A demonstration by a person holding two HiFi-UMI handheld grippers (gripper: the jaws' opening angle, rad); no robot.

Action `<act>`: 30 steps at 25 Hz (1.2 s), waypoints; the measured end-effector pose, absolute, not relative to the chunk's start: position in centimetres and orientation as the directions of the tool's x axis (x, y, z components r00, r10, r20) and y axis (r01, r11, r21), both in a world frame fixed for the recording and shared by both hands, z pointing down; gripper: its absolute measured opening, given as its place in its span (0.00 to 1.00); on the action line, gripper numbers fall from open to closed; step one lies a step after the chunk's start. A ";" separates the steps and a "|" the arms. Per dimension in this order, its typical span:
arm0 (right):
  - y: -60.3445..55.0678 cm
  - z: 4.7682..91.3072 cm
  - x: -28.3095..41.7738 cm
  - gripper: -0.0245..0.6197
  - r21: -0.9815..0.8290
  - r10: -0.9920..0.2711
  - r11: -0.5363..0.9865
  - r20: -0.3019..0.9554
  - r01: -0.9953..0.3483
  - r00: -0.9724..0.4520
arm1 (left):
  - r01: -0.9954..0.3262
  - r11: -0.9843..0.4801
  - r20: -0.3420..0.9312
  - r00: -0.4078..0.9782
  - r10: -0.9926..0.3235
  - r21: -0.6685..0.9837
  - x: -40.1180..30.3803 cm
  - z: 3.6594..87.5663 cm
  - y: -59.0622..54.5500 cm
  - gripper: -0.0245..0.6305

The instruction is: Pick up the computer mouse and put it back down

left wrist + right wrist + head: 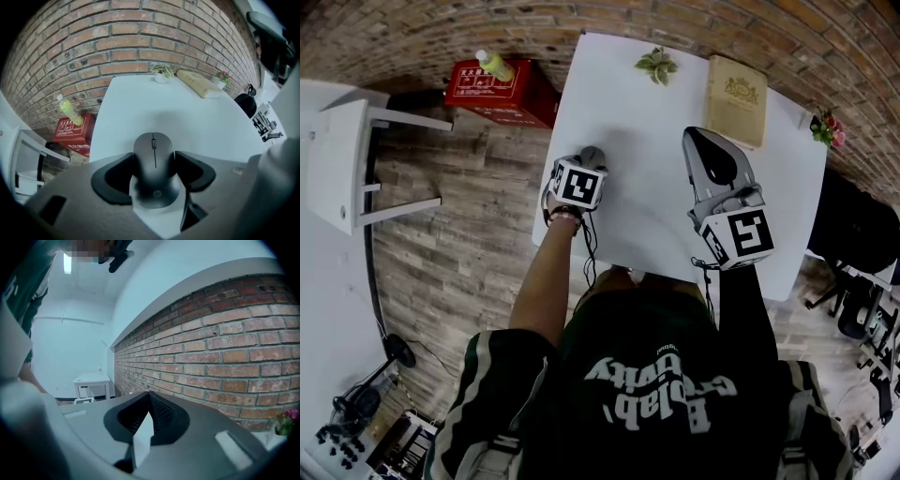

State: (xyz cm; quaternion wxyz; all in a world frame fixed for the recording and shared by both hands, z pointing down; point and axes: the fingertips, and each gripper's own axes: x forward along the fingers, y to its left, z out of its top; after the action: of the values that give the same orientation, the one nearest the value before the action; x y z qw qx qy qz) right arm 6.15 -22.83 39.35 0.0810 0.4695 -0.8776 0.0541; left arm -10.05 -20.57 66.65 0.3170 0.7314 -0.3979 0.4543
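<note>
Between the jaws of my left gripper (153,163), pinched by its flanks, the rounded dark-grey plastic computer mouse (154,174) may slip out on lifting, since those sides curve smoothly.

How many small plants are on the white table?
2. A green plant sits at the far edge of the table, left of the book. A pink-flowered plant is at its far right corner. No others show, though part of the near tabletop is covered.

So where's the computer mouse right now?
In the left gripper view the computer mouse is on the white table, gripped at its sides by the left gripper; in the head view that is near the table's left edge.
</note>
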 end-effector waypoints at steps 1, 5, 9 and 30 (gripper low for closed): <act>-22.8 39.3 6.2 0.06 -0.018 -0.818 0.550 0.192 -0.835 -0.542 | -0.866 -0.490 0.908 0.283 -0.308 0.104 -9.8 66.4 -20.5 0.48; -22.7 38.9 6.1 0.06 -0.012 -0.823 0.544 0.185 -0.839 -0.536 | -0.853 -0.514 0.849 0.338 -0.406 0.094 -8.7 64.3 -21.1 0.48; -22.4 38.2 5.5 0.06 -0.002 -0.825 0.546 0.172 -0.838 -0.538 | -0.851 -0.519 0.799 0.362 -0.481 0.074 -8.5 61.2 -21.8 0.48; -20.6 31.2 3.3 0.06 0.088 -0.855 0.518 0.033 -0.851 -0.518 | -0.848 -0.524 0.407 0.452 -0.794 -0.081 -9.6 38.1 -24.2 0.48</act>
State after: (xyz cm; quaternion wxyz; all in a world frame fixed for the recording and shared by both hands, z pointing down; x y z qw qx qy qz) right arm 3.28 -20.60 31.24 0.0358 0.4898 -0.8706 -0.0302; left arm -9.59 -24.15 38.08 0.0668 0.8494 -0.4832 0.2014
